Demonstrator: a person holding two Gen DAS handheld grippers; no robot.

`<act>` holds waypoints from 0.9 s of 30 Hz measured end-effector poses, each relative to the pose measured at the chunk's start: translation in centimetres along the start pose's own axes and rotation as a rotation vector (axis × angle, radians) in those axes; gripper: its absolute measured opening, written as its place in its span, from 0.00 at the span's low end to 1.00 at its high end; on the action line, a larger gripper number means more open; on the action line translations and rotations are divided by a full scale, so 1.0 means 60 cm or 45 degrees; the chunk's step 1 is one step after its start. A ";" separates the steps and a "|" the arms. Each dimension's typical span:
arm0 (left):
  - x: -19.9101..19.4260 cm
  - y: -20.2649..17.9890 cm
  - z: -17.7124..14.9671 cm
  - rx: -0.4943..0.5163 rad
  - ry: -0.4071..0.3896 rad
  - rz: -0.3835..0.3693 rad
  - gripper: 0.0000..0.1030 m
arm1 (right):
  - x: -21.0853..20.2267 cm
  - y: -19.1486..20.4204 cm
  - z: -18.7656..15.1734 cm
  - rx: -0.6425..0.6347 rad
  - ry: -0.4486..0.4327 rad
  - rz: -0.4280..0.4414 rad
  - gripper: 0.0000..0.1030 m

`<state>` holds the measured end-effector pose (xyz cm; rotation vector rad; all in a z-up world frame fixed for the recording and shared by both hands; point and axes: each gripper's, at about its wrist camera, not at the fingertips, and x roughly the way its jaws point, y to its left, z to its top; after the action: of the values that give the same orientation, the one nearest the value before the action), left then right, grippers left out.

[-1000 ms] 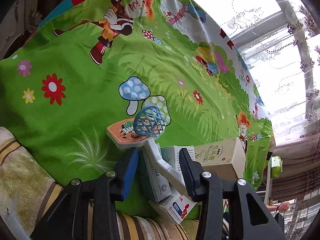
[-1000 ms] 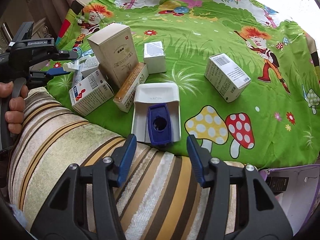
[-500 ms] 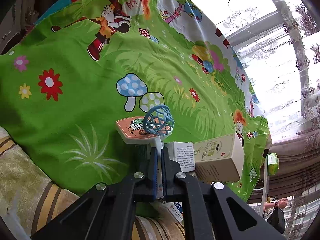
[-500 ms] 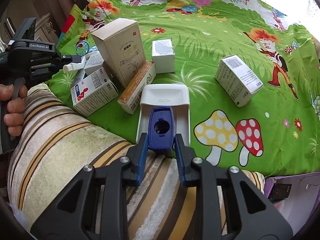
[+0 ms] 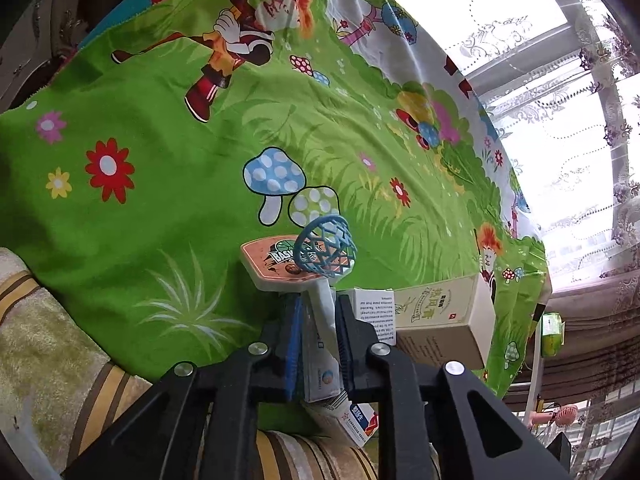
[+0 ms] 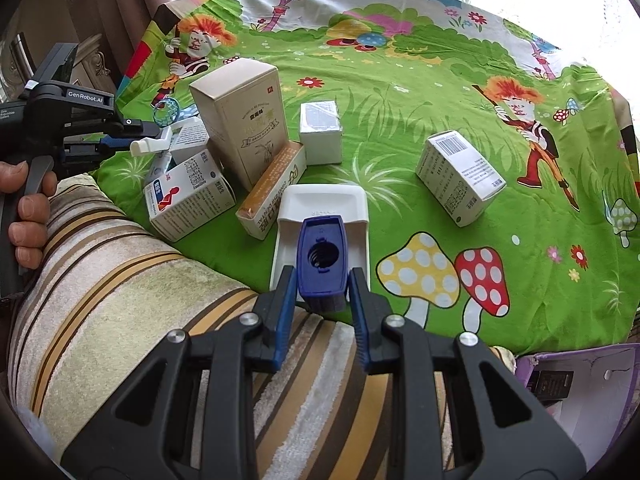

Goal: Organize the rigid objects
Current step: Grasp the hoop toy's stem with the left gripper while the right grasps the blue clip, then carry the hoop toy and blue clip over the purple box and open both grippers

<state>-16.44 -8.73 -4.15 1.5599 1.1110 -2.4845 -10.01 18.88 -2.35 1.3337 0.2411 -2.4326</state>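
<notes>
L: left gripper (image 5: 318,338) jaws opening round toy hoop (image 5: 316,258) stem | R: right gripper (image 6: 322,294) clamped on blue dispenser (image 6: 321,256) | I lift slow, level, clear of boxes (image 6: 240,120)

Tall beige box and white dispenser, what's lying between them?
A long orange-topped carton, lying against the tall beige box, behind the white dispenser; right wrist view shows it.
</notes>
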 end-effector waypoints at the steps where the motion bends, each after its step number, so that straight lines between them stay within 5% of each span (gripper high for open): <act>1: 0.004 -0.004 0.000 0.003 0.005 0.010 0.29 | -0.001 0.000 -0.001 0.000 -0.004 -0.007 0.29; 12: 0.023 -0.027 0.006 0.078 0.003 0.175 0.30 | -0.010 0.000 -0.002 0.003 -0.042 -0.029 0.29; 16: 0.014 -0.018 0.001 0.071 -0.020 0.156 0.13 | -0.014 -0.003 -0.003 0.017 -0.055 -0.029 0.29; 27: -0.046 -0.010 -0.020 0.089 -0.194 0.124 0.12 | -0.036 -0.010 -0.008 0.064 -0.118 -0.013 0.29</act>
<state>-14.31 -8.56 -1.95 1.3760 0.9157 -2.5524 -8.79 20.07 -0.78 1.2387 0.1639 -2.5169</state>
